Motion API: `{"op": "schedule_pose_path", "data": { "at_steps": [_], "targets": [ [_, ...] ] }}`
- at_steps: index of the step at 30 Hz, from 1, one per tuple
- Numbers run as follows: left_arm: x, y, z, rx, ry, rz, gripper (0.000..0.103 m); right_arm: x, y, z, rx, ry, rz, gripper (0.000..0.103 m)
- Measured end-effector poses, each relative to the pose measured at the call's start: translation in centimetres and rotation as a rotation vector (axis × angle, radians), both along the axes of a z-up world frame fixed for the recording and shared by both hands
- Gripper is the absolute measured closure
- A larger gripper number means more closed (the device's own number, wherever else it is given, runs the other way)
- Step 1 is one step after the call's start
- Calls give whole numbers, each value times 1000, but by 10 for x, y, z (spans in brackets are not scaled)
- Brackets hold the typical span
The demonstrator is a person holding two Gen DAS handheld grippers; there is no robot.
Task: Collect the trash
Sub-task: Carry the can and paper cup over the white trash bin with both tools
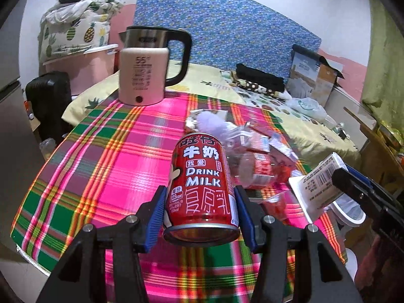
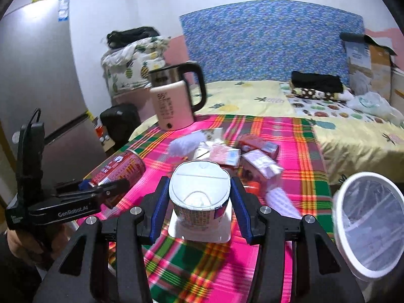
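Note:
My left gripper (image 1: 200, 209) is shut on a red milk can (image 1: 202, 184), held above the pink plaid table; the can also shows in the right wrist view (image 2: 118, 168). My right gripper (image 2: 199, 199) is shut on a white yogurt cup (image 2: 199, 192), upside down with its peeled lid hanging below; the cup shows at the right in the left wrist view (image 1: 318, 184). A pile of wrappers, cartons and a crushed plastic bottle (image 1: 255, 156) lies mid-table and also shows in the right wrist view (image 2: 242, 154). A white bin lined with a clear bag (image 2: 368, 222) stands at the table's right edge.
A pink electric kettle (image 1: 144, 75) stands at the table's far left corner. A bed with yellow sheets (image 2: 252, 98) lies behind the table. A grey fridge (image 2: 38, 75) stands at the left, and a black suitcase (image 1: 48, 101) beside the table.

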State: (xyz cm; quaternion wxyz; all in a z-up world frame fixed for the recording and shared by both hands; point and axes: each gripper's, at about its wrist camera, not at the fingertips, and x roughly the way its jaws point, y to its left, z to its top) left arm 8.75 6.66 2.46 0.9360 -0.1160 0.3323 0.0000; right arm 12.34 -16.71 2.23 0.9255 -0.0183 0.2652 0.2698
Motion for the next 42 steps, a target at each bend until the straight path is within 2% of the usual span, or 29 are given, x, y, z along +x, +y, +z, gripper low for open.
{"op": "schedule_pose_path", "data": {
  "at_steps": [11,25,30,42],
  "targets": [
    [17,-56,12,11,-19,-122,48,-4,-49,1,26,-12,-133,54],
    [51,-193,8,16,-9,-455,48,-8,-152,-13,16,19,-447,54],
    [63,-235,5,19,5,-554,48,-6,-173,-17,10,37,-523,54],
    [90,-276,-17,15,76,-624,48,3,-200,-30,-23,92,-591,54]
  ]
}}
